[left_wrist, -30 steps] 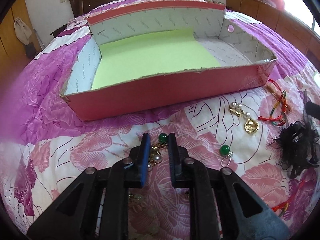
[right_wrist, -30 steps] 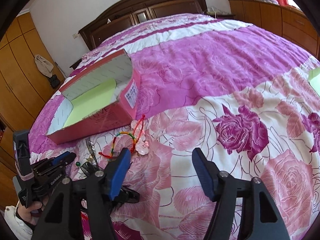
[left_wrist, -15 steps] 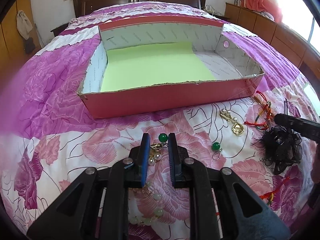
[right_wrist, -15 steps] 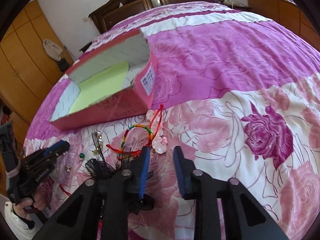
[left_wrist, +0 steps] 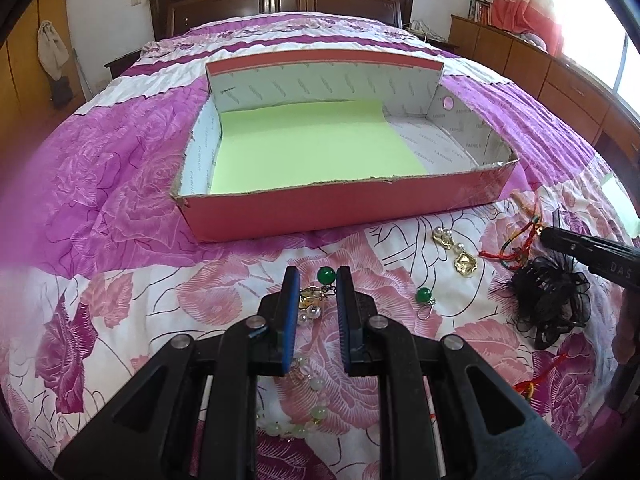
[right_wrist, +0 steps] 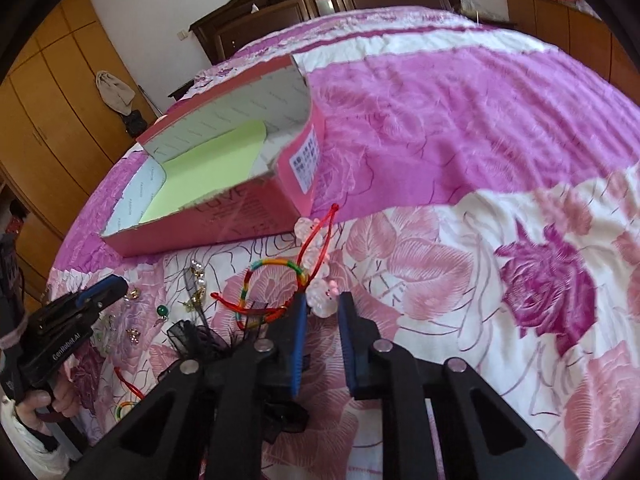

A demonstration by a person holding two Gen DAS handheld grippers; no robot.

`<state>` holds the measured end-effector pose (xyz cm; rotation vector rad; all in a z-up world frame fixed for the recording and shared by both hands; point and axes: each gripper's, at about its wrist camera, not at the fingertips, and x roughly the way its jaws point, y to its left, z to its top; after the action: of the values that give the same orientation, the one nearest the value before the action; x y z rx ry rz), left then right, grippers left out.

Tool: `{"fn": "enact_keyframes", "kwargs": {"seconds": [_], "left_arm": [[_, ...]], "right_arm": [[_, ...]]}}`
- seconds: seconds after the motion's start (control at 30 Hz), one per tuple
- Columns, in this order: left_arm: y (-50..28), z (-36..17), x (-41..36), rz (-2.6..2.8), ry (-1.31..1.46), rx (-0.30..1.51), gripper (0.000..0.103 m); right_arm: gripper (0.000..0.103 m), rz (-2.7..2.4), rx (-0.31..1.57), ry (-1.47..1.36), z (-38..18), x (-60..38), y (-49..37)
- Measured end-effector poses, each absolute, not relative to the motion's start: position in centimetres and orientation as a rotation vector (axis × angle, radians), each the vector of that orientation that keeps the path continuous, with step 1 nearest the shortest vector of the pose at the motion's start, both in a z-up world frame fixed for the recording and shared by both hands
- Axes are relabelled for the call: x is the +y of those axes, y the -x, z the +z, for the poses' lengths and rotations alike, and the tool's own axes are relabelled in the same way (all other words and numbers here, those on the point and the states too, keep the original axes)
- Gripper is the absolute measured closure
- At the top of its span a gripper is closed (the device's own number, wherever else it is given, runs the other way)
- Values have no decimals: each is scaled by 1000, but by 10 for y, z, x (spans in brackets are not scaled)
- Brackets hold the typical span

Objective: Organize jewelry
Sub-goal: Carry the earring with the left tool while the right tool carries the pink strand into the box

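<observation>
While the pink box (left_wrist: pixel 328 210) sits bare on the bed (left_wrist: pixel 120 168), both tongs hang part-open, gripping nothing: left tongs (left_wrist: pixel 318 280) straddle a green-bead earring (left_wrist: pixel 320 286), right tongs (right_wrist: pixel 322 306) a clear charm (right_wrist: pixel 322 300). Pickup seems underway; next, lower and pinch.

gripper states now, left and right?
Left gripper: narrowly open, straddling a green-bead earring, not clamped.
Right gripper: narrowly open, around a clear charm.
</observation>
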<state>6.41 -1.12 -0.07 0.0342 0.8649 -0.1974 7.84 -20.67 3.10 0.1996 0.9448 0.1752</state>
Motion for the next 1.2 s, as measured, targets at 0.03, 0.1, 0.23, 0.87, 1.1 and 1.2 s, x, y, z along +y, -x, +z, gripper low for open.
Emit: {"fn": "enact_keyframes", "kwargs": {"seconds": [0.03, 0.1, 0.23, 0.87, 1.1, 1.2], "left_arm": [[-64, 1, -11, -196, -33, 862, 93], [-62, 4, -9, -195, -29, 854, 93], [-61, 11, -8, -194, -20, 838, 93], [-61, 54, 2, -222, -3, 730, 93], [-85, 69, 11, -201, -2, 704, 93], [-99, 72, 15, -198, 10, 709, 93]], "right_arm": [[85, 158, 930, -167, 35, -205, -76], [85, 127, 903, -101, 43, -201, -71], [85, 111, 842, -24, 61, -197, -61], [85, 175, 688, -16, 114, -168, -57], [85, 204, 679, -7, 120, -155, -75], [85, 214, 689, -4, 120, -149, -89]]}}
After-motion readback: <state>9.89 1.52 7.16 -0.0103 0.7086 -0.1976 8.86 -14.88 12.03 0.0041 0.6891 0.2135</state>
